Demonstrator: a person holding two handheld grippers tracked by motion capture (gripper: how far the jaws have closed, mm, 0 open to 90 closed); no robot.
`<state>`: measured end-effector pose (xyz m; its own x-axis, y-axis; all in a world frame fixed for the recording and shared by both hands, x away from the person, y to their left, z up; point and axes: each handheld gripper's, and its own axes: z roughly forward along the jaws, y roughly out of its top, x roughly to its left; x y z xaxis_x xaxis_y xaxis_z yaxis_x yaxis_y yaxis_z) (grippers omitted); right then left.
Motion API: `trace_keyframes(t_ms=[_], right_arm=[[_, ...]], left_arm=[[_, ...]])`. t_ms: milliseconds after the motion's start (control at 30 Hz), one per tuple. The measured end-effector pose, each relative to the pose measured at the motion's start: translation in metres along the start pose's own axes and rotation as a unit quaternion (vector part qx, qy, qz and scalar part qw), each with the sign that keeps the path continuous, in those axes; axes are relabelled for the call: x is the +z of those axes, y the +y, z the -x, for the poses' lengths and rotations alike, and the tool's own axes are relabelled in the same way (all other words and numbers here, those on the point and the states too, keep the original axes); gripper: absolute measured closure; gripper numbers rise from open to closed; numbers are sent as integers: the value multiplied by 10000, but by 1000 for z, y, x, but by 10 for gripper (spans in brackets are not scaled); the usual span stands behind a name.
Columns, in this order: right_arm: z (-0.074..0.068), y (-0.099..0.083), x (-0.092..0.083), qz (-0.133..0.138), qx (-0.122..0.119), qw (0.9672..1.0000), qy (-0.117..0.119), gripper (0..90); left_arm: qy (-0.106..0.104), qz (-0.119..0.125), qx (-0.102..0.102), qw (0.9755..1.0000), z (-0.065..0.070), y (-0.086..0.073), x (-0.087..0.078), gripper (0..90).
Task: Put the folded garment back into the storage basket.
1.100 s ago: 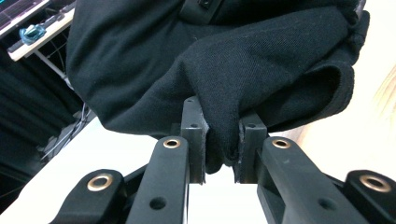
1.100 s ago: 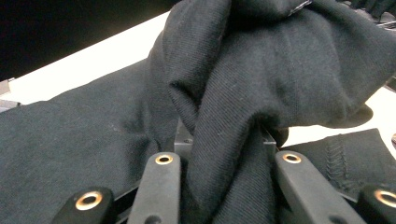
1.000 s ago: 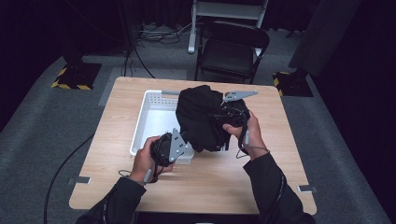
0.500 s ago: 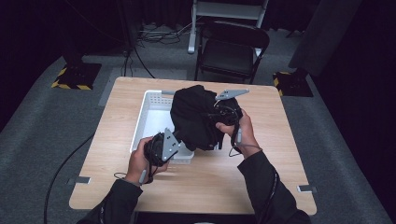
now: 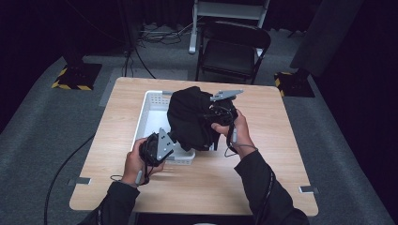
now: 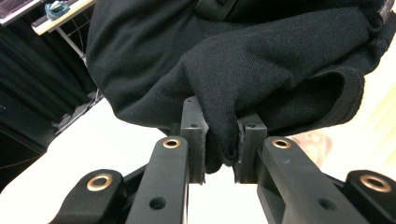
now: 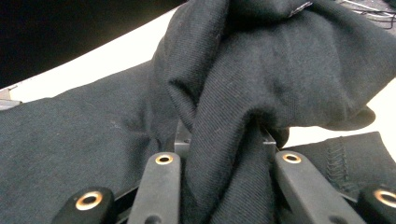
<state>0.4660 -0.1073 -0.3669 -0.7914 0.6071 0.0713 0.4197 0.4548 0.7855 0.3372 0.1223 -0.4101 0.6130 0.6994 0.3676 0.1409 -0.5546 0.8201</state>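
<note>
My left gripper [image 6: 219, 154] pinches a fold of the black garment [image 6: 261, 70] near its hemmed edge, the cloth squeezed between the two pads and hanging a little below them. My right gripper [image 7: 224, 154] is clamped on a thicker bunched twist of the same garment, the fabric swelling out above its jaws. From the high view, the left gripper [image 5: 162, 145] sits low at the near edge of the white plastic basket [image 5: 152, 110], and the right gripper [image 5: 220, 112] holds higher, so the garment [image 5: 190, 119] hangs as a dark lump between them, above the basket and partly draped over its near right side. The basket rests on the wooden table [image 5: 263, 178]. My worry is the left hold: it takes a thin fold close to the edge, and if I pull the two hands apart too quickly the cloth could slide out of those pads. The right hold has several layers gathered, so spreading the garment may drag a tangled wad instead of opening it. A trailing part could also catch on the basket's rim and tug the light basket across the table. The fabric looks like a soft, matte knit with a fine ribbed weave and a stitched hem; it creases into rounded folds. The basket is rigid, rectangular, with slotted walls; the tabletop is smooth pale wood grain.
</note>
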Motion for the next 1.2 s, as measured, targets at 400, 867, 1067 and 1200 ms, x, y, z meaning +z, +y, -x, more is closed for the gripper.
trace_keyframes(t_ms=[400, 867, 1067, 1200], right_arm=[[-7, 6, 15, -73, 14, 10000, 28, 721], [-15, 12, 34, -201, -47, 9997, 108, 720], [-19, 13, 44, -286, -40, 9995, 119, 720], [-22, 13, 51, -345, -52, 9993, 142, 720]], left_arm=[[69, -59, -165, 9998, -9, -10, -3, 770], [231, -159, -277, 9992, -19, -22, -8, 760], [231, -259, -340, 9988, -22, -29, -7, 762], [229, -329, -388, 9984, -26, -34, -6, 762]])
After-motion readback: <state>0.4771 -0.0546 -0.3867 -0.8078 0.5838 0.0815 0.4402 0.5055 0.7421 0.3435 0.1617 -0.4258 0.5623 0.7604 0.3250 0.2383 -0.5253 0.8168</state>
